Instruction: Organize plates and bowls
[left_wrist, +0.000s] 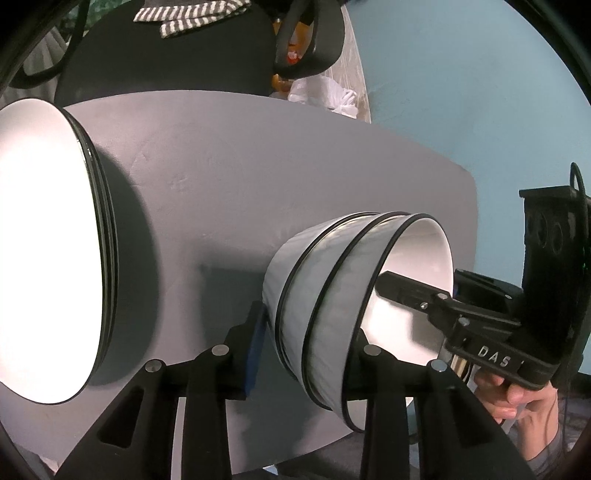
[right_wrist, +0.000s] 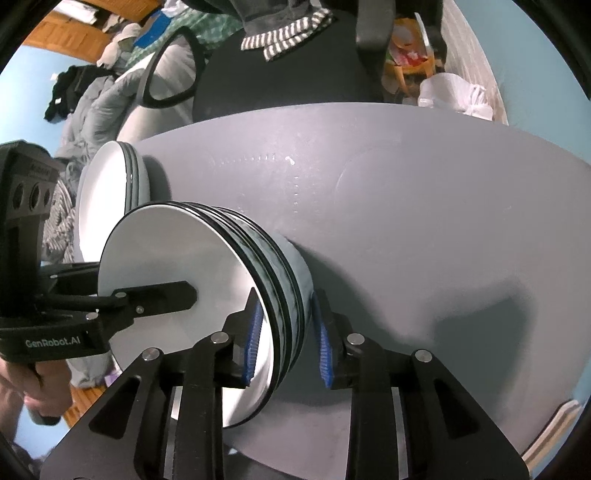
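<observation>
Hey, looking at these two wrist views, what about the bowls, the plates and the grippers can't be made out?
- Stack of bowls: its base, hidden behind the left gripper in the left wrist view.
- Stack of plates: glare washes out its face there, and the left edge crops it.
- Right gripper: its pads straddle the bowl rims, but contact is unclear in the right wrist view.

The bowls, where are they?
The bowls sit stacked on the grey table, right of the plates in the right wrist view, with both claws straddling their rim.
</observation>
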